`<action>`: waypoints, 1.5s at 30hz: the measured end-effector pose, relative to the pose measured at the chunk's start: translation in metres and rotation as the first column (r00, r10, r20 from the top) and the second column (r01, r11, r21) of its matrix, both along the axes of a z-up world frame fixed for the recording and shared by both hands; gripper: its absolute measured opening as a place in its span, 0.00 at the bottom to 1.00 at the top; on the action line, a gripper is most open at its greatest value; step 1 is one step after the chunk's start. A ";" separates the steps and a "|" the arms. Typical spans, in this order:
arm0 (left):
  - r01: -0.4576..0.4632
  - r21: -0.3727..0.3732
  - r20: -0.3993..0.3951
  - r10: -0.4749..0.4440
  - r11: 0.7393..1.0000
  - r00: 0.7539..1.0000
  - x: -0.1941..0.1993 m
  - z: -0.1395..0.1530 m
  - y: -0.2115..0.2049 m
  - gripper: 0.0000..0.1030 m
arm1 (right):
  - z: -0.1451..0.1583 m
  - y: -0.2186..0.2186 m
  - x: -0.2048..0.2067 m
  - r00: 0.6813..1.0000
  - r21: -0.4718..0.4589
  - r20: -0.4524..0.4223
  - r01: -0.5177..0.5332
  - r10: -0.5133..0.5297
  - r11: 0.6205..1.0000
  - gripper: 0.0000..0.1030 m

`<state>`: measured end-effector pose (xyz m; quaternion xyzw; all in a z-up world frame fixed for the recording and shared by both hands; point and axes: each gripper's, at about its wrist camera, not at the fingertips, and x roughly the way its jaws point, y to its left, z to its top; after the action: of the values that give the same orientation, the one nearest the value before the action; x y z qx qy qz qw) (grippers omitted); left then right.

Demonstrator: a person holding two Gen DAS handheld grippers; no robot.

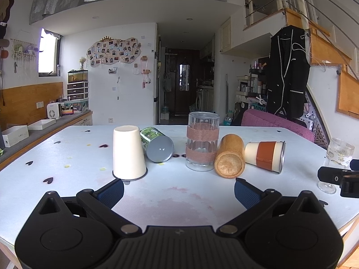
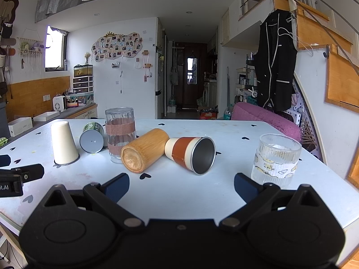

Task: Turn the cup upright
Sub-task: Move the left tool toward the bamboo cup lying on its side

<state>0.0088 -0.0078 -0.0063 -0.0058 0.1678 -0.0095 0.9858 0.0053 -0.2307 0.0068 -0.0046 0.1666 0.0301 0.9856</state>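
Several cups stand or lie on the white table (image 1: 179, 201). A cream cup (image 1: 128, 153) stands upside down at the left. A green printed can-cup (image 1: 157, 144) lies on its side. A clear glass with burlap bands (image 1: 202, 141) stands mouth down. A bamboo cup (image 1: 231, 155) and a cream cup with a brown sleeve (image 1: 265, 154) lie on their sides; the sleeved cup's steel mouth faces the right wrist view (image 2: 190, 154). A ribbed glass (image 2: 276, 160) stands upright at the right. My left gripper (image 1: 179, 189) and right gripper (image 2: 181, 185) are both open and empty, short of the cups.
A counter with white boxes (image 1: 15, 135) runs along the left. A pink chair (image 1: 278, 123) stands behind the table's far right. A black jacket (image 1: 288, 74) hangs by the stairs. The table's right edge is near the ribbed glass.
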 end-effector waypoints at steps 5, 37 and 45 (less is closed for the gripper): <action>0.037 0.007 0.019 -0.037 0.999 0.999 0.002 0.005 0.000 1.00 | -0.001 0.001 -0.002 1.000 0.002 0.003 0.001 -0.001 1.000 0.98; 0.333 0.055 -0.270 -0.307 0.941 0.913 0.206 -0.024 -0.085 0.82 | -0.020 -0.048 -0.012 0.999 0.090 0.009 0.033 -0.034 0.995 0.98; 0.287 0.068 -0.313 -0.252 0.956 0.916 0.214 -0.026 -0.087 0.67 | -0.023 -0.051 -0.013 0.999 0.098 0.001 0.037 -0.037 0.994 0.98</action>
<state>0.2223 -0.0946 -0.0322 0.0715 0.3153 -0.1349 0.9366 -0.0077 -0.2818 -0.0159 0.0469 0.1637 0.0202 0.9852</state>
